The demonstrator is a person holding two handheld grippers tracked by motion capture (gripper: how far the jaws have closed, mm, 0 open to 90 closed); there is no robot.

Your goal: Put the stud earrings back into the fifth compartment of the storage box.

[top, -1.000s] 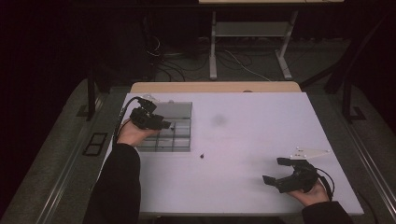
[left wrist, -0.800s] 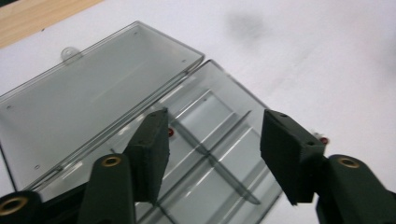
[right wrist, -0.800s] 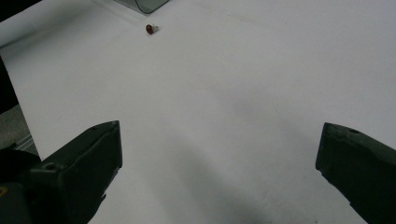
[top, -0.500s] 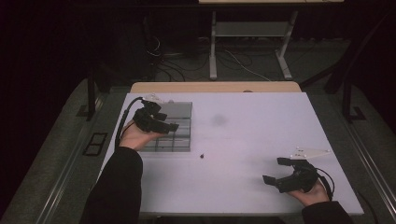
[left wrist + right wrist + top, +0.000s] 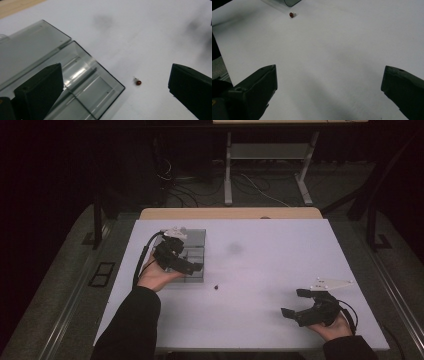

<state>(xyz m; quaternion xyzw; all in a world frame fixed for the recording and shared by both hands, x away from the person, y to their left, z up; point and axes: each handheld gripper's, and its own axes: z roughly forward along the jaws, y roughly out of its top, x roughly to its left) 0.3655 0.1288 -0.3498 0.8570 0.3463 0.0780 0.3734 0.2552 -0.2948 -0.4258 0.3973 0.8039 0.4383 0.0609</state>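
White table top – grey smudge on it; cables on dark floor behind.

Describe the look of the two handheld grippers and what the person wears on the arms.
Both are black two-jaw grippers with thick, blocky black jaws. The left gripper trails a black cable that loops toward the sleeve; the right gripper has a black cable curling behind the hand. Each carries a pale grey three-cornered plate on top. The person wears long black sleeves reaching the wrists.
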